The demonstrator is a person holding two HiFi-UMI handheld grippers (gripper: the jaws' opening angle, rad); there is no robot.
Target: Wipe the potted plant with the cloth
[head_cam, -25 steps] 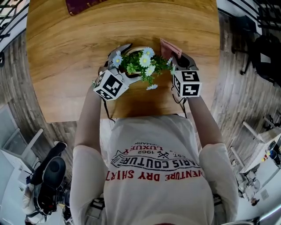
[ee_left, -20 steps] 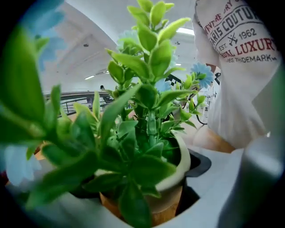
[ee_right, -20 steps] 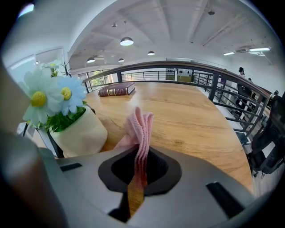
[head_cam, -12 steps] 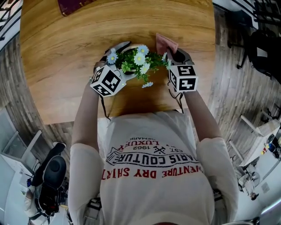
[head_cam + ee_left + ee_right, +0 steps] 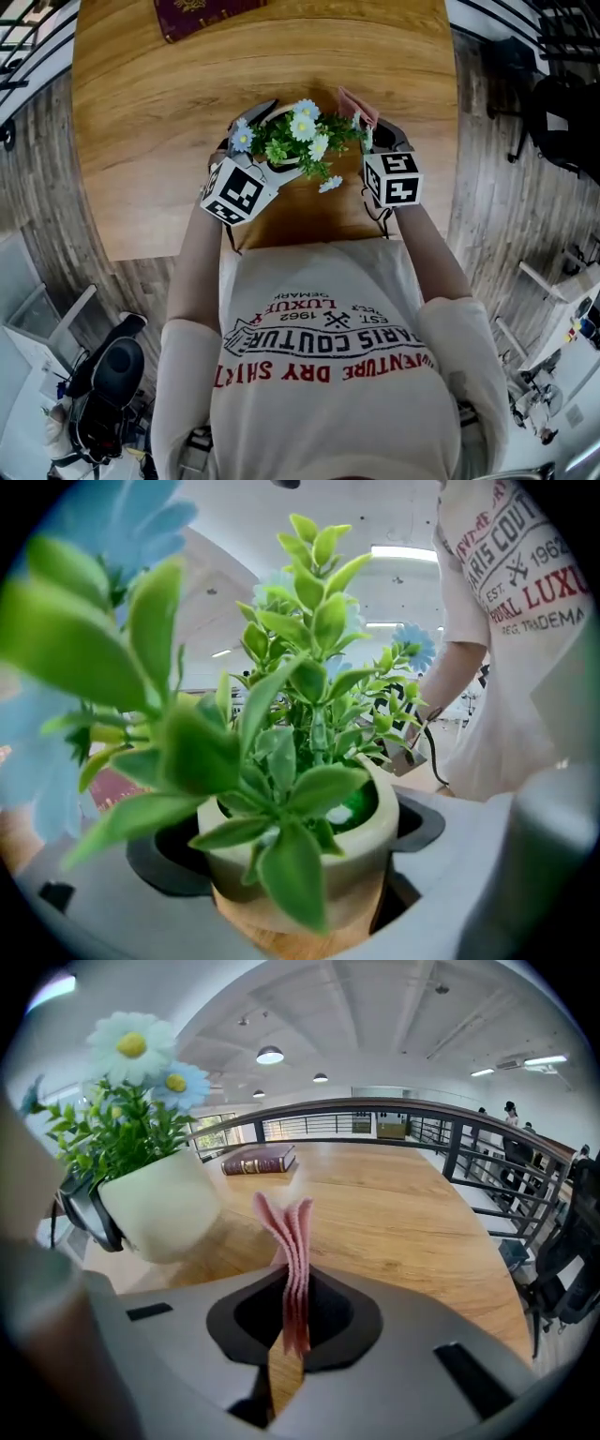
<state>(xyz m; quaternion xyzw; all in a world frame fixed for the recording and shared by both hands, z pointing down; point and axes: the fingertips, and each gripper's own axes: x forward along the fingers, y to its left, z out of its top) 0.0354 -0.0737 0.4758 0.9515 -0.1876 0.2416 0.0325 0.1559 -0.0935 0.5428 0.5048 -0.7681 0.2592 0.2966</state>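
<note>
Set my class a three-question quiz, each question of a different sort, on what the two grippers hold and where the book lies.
1. Multiple choice: what is the right gripper shut on? A a sponge; B the pink cloth; C a flower stem.
2. True or false: the left gripper grips the potted plant by its pot.
3. Fill in: the dark red book lies at the ___ (near/far) edge of the table.
Key: 1 B; 2 true; 3 far.

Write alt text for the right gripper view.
The right gripper pinches a folded pink cloth upright above a wooden table. At left stands the potted plant, and a dark red book lies farther back.
</note>
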